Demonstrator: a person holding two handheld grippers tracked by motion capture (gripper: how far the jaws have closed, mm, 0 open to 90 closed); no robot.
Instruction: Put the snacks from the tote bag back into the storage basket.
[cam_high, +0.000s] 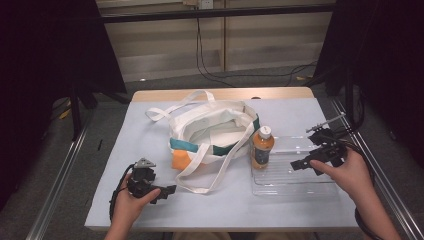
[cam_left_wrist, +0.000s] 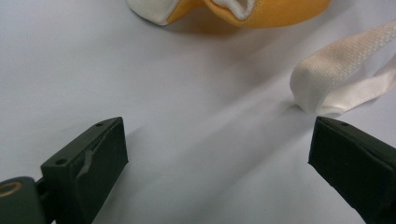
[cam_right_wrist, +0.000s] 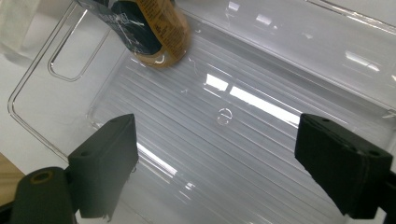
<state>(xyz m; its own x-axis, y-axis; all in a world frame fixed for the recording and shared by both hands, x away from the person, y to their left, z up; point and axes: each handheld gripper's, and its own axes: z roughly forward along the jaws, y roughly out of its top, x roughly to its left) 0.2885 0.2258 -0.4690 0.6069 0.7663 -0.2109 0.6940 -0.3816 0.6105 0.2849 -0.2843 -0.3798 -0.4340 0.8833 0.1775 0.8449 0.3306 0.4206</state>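
The right claw (cam_high: 306, 163) hangs over the clear tray (cam_high: 300, 182), spread wide, holding nothing. The bottle (cam_high: 261, 147) stands in the tray's corner. Left of the tray, the left claw (cam_high: 167, 191) rests spread on the worktop (cam_high: 125, 145).

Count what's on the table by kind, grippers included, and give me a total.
Bag: 1
Bottle: 1
Clear tray: 1
Grippers: 2, the left gripper and the right gripper, both open and holding nothing
Total: 5
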